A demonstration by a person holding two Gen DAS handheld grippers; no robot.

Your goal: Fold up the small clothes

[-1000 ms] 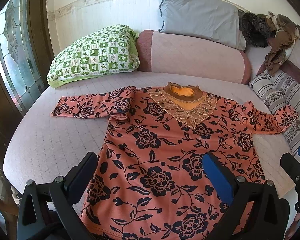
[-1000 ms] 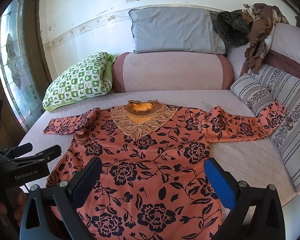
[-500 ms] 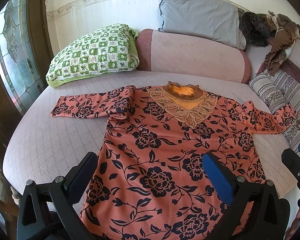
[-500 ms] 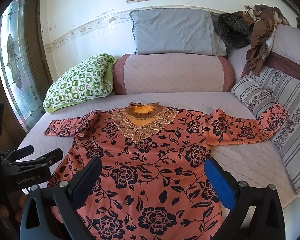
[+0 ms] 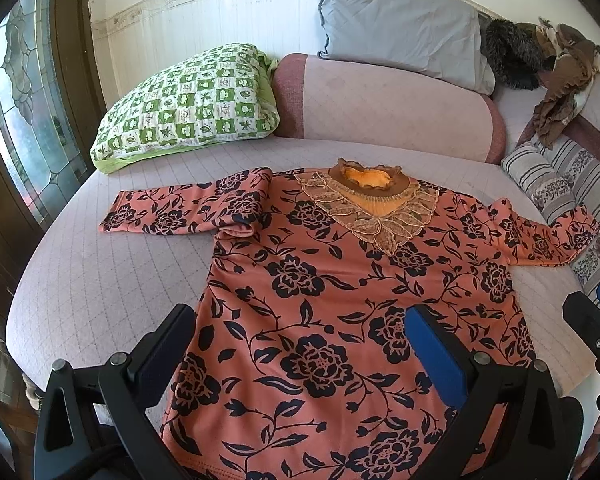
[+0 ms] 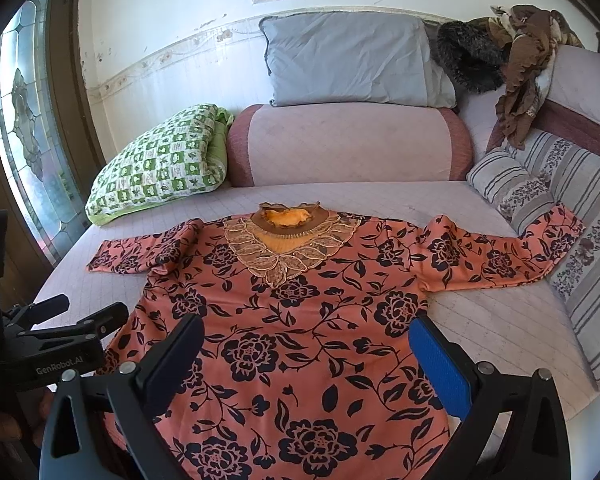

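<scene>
On the quilted pink bed (image 5: 80, 292), front side up, lies the orange floral blouse (image 5: 332, 304), collar (image 5: 366, 178) toward 12 o'clock and hem at 6 o'clock, right under your tools. Your left gripper (image 5: 300, 344) hangs above the lower body of the blouse with its jaws spread wide and nothing between them; your right gripper (image 6: 308, 354) does the same over the hem, equally wide and empty. Neither one appears to touch the cloth. The sleeve at 9 o'clock (image 5: 184, 210) is bunched at the shoulder, and the sleeve at 3 o'clock (image 6: 496, 256) runs up against the striped cushion (image 6: 584, 276), so you would probably do well to start with the sleeves: pinch each cuff near its edge, lift only a little, and lay it straight across the chest so no ridge is trapped. Close on a single layer and smooth outward. On the left gripper's body, seen from the right wrist, you can read "GenRobot.AI" (image 6: 59, 363); no other writing is legible.
</scene>
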